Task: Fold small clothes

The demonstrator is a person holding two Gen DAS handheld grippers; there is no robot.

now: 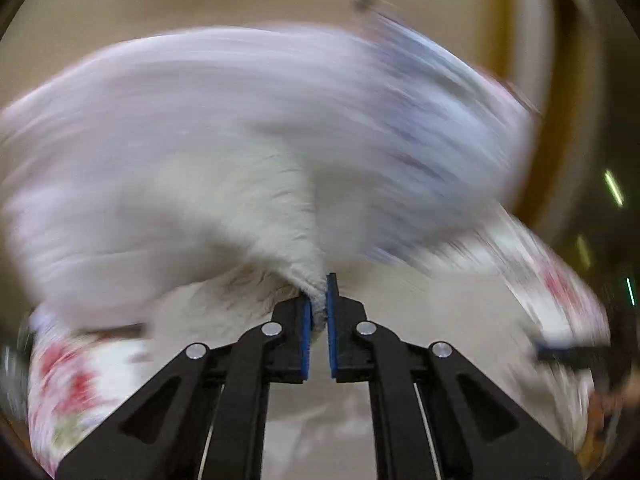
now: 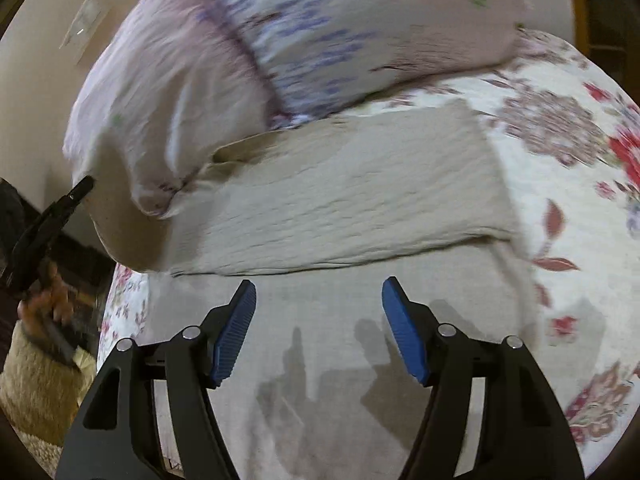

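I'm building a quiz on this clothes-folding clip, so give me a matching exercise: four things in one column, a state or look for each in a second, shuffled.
Things:
1. left gripper
2. right gripper
3. beige cloth
4. bedspread

States or looks:
A. white with red and mauve flowers
B. open, holding nothing
C. lying folded on the bed
D. shut on a pinch of white fabric

Pairs: 1-D, 2-B, 3-C, 4-A

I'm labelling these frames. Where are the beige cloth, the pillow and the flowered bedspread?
beige cloth (image 2: 352, 208), right wrist view, middle of its folded top.
pillow (image 2: 320, 32), right wrist view, blue-patterned face.
flowered bedspread (image 2: 560, 152), right wrist view, bare part right of the cloth.
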